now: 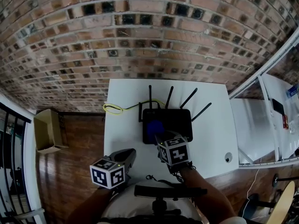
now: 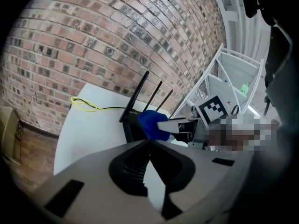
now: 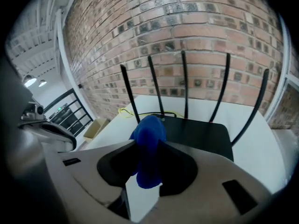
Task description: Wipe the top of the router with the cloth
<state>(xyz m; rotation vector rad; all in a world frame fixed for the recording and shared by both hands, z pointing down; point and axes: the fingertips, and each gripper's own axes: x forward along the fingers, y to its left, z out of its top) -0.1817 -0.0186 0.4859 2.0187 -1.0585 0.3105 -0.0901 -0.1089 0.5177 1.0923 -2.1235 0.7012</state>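
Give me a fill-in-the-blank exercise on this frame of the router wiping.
1. The right gripper is clamped on a ___ cloth.
2. The black router stands on a ___ table.
3. A ___ cable lies looped on the table.
4. Behind the table rises a ___ wall.
Missing words: blue; white; yellow; brick.
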